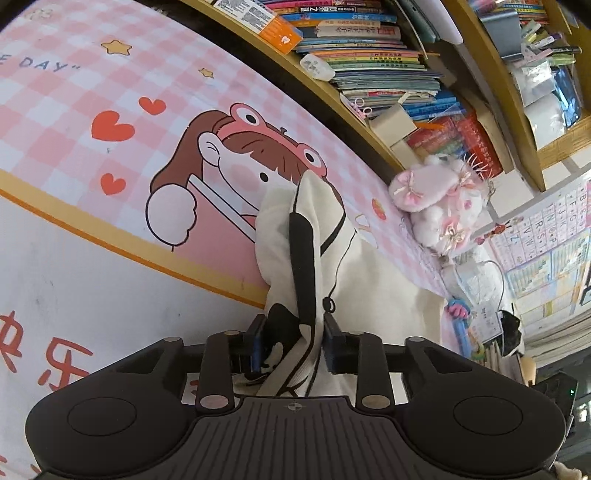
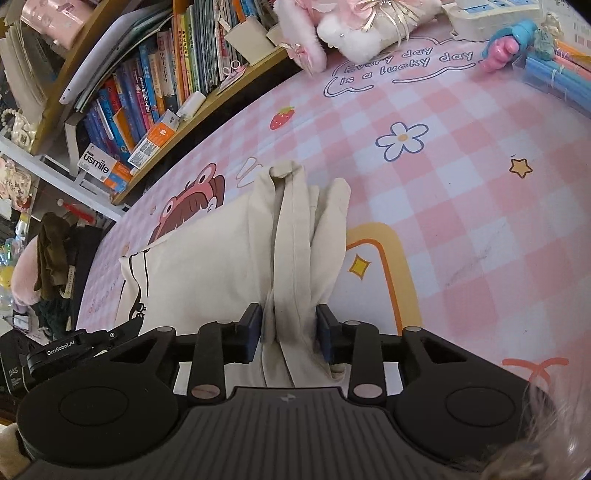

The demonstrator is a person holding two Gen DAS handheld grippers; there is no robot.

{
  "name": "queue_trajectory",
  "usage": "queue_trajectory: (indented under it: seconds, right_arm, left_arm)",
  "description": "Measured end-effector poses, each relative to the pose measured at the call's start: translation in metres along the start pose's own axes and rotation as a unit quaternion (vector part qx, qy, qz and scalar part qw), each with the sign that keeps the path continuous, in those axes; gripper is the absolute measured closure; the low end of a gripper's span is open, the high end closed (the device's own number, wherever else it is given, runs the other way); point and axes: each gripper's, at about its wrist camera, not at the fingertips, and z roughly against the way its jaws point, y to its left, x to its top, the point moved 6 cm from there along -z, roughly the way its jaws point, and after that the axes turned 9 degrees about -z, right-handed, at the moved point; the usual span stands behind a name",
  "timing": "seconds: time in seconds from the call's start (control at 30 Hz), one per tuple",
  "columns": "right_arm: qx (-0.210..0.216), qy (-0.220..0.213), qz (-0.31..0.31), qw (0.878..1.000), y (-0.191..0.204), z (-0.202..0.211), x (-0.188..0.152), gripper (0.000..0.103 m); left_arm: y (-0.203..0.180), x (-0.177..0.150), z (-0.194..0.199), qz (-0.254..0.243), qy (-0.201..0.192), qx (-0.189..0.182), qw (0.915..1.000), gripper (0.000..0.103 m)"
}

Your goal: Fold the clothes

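Both claws level over mat | left claw [image 1: 293,338] pinching cream garment [image 1: 314,236] | right claw [image 2: 289,330] pinching it too

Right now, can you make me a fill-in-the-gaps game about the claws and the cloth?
1. Both claws, the left claw and the right claw, pinch the same cream printed ____.
2. The pink checked table mat has a white ____ with a yellow middle.
3. The fluffy pink and white plush toy sits below the shelf of ____.

Missing words: garment; flower; books

Pink checked mat [image 2: 461,192] with cartoon girl print, bookshelf [image 1: 373,62] crammed with books, pink plush toy [image 1: 436,195], blue straws [image 2: 557,74], power strip [image 2: 491,14]
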Motion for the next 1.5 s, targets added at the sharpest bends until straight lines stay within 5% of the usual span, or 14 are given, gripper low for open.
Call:
queue_trajectory:
  seconds: [0.13,1.07,1.5]
  right_arm:
    - [-0.001,-0.005,0.020,1.000,0.010,0.003,0.001,0.086]
    - [0.050,-0.031,0.047,0.997,0.085,0.010,0.008,0.089]
    - [0.076,-0.053,0.098,0.991,0.149,-0.035,0.059,0.089]
  left_arm:
    - [-0.006,0.004,0.006,0.001,-0.004,-0.006,1.0000,0.085]
    - [0.008,0.058,0.063,-0.019,-0.060,-0.031,0.9975,0.087]
    - [0.032,0.142,0.055,-0.030,-0.106,-0.025,0.9936,0.087]
